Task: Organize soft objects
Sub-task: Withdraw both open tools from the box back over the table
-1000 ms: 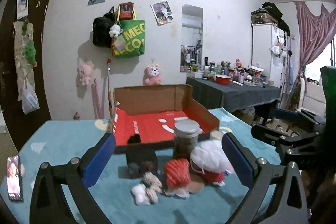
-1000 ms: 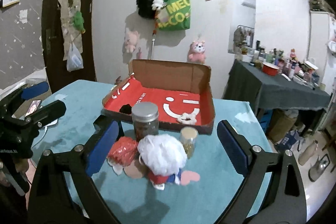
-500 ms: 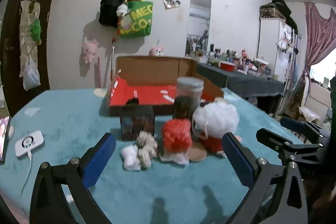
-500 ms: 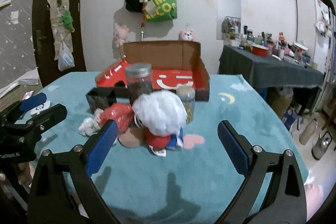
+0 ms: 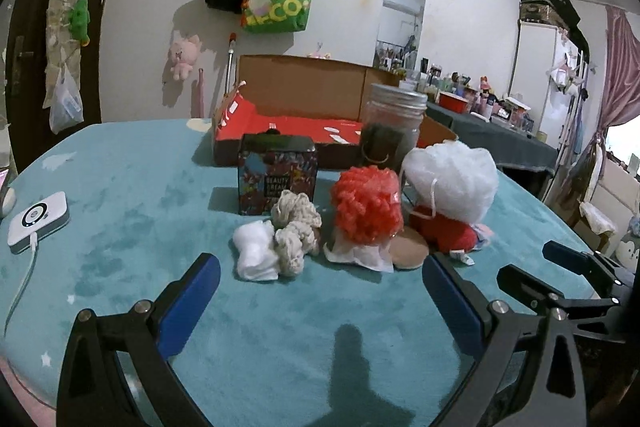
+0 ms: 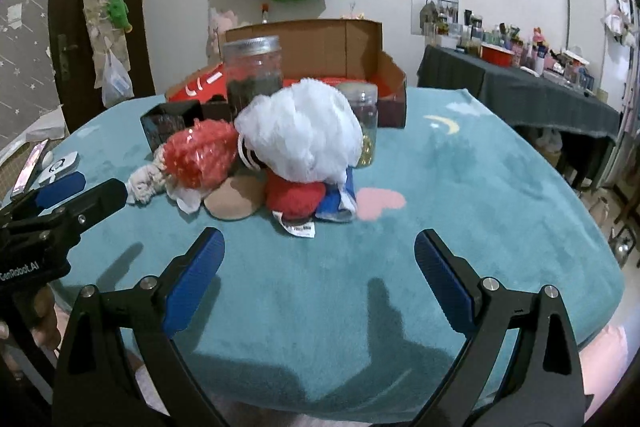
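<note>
Soft things are heaped on a teal table (image 5: 120, 227): a white mesh puff (image 5: 450, 183) (image 6: 300, 131), a red curly ball (image 5: 366, 205) (image 6: 198, 153), a red plush (image 5: 444, 233) (image 6: 294, 199), beige and white knitted bundles (image 5: 280, 241), and a tan pad (image 6: 234, 197). Behind them stands an open cardboard box with a red floor (image 5: 296, 123) (image 6: 348, 55). My left gripper (image 5: 320, 281) is open, low over the table in front of the heap. Empty too, my right gripper (image 6: 320, 251) stands open near the front edge.
A tall glass jar (image 5: 394, 125) (image 6: 252, 75), a small jar (image 6: 362, 125) and a dark patterned box (image 5: 278, 179) stand among the soft things. A white charger (image 5: 38, 221) lies at the left. A dark side table with bottles (image 6: 520, 79) is at the right.
Both grippers have come down toward the table and nearer the heap, so the objects look larger. Both stayed open and empty; nothing on the table moved.
</note>
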`<state>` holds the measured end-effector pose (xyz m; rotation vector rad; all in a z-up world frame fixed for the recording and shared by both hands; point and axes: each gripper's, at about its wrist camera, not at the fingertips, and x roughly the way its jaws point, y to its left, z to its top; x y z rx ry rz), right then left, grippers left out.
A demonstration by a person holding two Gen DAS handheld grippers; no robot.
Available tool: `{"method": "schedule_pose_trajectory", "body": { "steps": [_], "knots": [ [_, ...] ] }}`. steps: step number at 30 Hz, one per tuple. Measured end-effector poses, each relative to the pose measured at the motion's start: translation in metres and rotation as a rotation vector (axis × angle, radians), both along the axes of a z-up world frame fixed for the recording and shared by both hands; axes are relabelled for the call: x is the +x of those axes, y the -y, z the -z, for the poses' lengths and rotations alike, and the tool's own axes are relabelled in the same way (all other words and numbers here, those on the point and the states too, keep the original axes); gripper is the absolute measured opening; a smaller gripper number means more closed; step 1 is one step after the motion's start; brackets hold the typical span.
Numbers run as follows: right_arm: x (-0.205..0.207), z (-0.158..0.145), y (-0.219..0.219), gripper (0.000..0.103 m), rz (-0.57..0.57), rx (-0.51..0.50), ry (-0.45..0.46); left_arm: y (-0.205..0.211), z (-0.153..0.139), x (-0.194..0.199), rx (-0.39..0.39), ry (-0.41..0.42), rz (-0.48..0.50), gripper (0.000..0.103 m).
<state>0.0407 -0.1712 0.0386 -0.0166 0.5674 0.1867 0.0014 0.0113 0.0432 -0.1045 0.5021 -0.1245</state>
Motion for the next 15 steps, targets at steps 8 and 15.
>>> {"method": "schedule_pose_trajectory", "body": {
  "steps": [8,15],
  "knots": [
    [0.005,0.004,0.001,0.097,0.002,0.009,-0.014,-0.006,0.001,0.008,0.012,-0.018,-0.007,0.103],
    [0.018,0.002,0.002,0.097,-0.001,0.022,-0.038,-0.013,-0.004,0.025,0.023,-0.046,0.013,0.102]
  ]
}}
